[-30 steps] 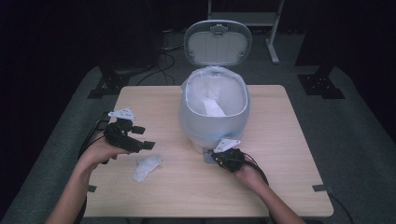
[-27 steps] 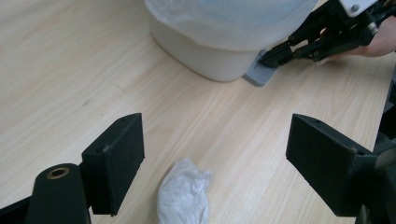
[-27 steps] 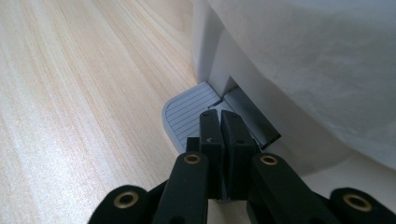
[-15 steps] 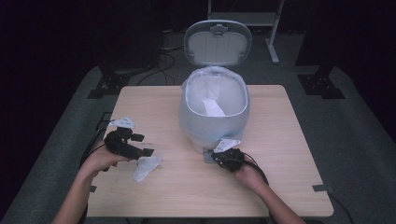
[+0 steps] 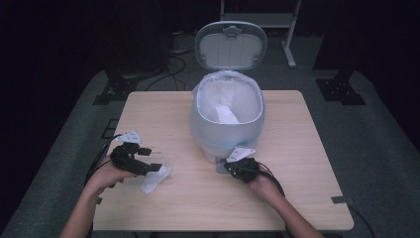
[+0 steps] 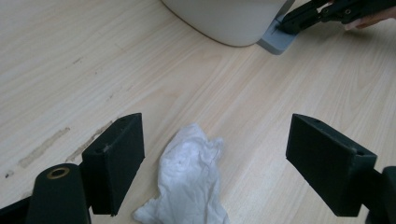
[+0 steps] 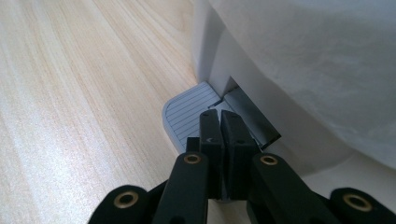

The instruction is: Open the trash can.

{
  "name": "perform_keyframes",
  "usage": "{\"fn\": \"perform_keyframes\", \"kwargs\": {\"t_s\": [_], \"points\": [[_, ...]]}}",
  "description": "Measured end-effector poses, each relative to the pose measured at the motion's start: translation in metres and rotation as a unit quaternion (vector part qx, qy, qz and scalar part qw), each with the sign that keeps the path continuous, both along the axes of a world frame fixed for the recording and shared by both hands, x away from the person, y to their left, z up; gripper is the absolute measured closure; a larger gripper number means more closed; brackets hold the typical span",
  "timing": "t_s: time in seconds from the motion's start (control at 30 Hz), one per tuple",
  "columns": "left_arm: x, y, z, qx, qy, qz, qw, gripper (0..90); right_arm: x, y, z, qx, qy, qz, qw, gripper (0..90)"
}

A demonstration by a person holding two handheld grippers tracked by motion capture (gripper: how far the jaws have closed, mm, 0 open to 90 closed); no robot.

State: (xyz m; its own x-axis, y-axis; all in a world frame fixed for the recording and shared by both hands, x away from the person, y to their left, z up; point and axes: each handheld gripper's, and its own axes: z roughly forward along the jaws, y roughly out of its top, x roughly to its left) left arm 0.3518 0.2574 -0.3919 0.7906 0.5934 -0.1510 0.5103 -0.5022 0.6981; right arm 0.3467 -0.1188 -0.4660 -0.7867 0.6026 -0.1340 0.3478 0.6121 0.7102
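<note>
Pressing the bin's pedal (image 7: 189, 116), the right tongs (image 7: 219, 122) sit pinched together. The left tongs (image 6: 210, 154) hang spread around the crumpled tissue (image 6: 189, 182) on the table (image 5: 297, 148).

Pale, light-brown wood grain with darker streaks and a few dull scuff marks across the table (image 5: 297, 148). White, crumpled and faintly grey in its folds: the tissue (image 6: 191, 182). Off-white to pale grey on the pedal bin (image 5: 225, 134), with a white liner (image 5: 218, 94) inside and a flat white slip of paper (image 5: 227, 114) in it. Pale grey, ribbed underside on the raised lid (image 5: 231, 45). Blue-grey with fine parallel lines on the pedal (image 7: 187, 116). Matte black on the left gripper (image 6: 215, 158) and the right gripper (image 7: 219, 121), with small brass-coloured rings at the pivots. Grey carpet (image 5: 376, 139) around the table, near-black background beyond.
</note>
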Motion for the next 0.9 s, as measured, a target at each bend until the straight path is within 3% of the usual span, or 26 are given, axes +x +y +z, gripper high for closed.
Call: {"fn": "perform_keyframes", "kwargs": {"t_s": [0.57,0.9], "points": [[-0.004,0.005,-0.022,0.003,0.009,0.003,0.9999,18.7,0.0,0.0,0.0,-0.001,-0.002,0.0,1.0,87.3],[-0.004,0.006,-0.035,0.02,0.011,0.005,0.9997,18.7,0.0,0.0,0.0,-0.002,-0.002,0.0,1.0,87.3]]}}
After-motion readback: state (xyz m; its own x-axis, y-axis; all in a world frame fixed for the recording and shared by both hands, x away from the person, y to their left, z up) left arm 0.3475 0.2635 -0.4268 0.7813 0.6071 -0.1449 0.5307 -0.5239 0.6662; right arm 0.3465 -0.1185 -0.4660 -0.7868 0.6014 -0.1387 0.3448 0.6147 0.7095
